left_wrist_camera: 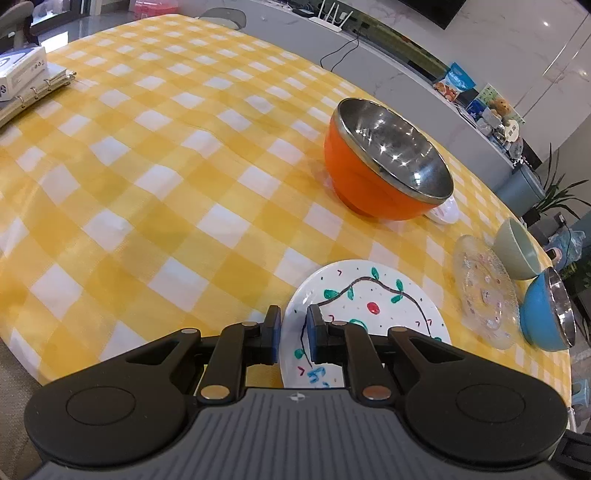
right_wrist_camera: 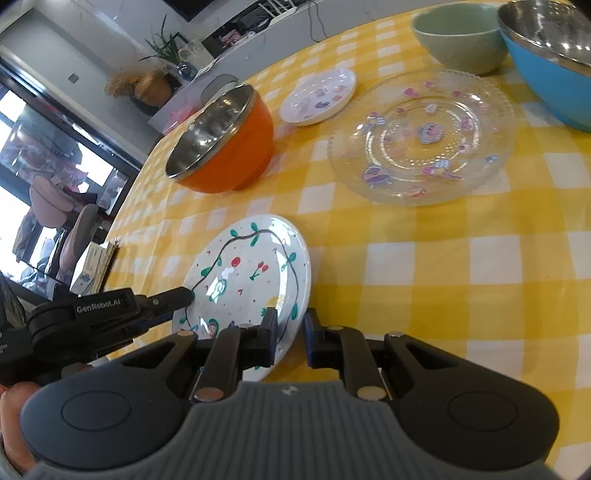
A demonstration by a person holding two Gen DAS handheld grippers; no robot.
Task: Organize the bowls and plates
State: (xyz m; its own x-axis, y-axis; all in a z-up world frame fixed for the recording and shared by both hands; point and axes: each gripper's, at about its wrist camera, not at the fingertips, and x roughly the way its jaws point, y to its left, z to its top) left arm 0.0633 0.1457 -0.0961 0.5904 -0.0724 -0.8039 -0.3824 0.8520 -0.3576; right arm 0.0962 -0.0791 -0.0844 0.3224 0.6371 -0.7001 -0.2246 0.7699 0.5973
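Left wrist: plate (left_wrist_camera: 369, 295) rim between fingers (left_wrist_camera: 274, 332).

White painted plate (right_wrist_camera: 255, 266) flat by orange bowl (right_wrist_camera: 225, 144), glass plate (right_wrist_camera: 424, 140), blue (right_wrist_camera: 546, 66) & green bowls (right_wrist_camera: 461, 37).

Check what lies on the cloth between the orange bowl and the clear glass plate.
In the right wrist view, only bare yellow checked cloth lies between the orange bowl and the clear glass plate; the small white plate sits farther back.

1. The painted plate (right_wrist_camera: 251, 273) is lying nearest me on the table (right_wrist_camera: 443, 266).
2. The steel-lined bowl (right_wrist_camera: 221, 144) is sitting at its eleven o'clock.
3. The glass plate (right_wrist_camera: 421, 136) is resting at two o'clock.
4. Two bowls (right_wrist_camera: 461, 33) are standing behind that.
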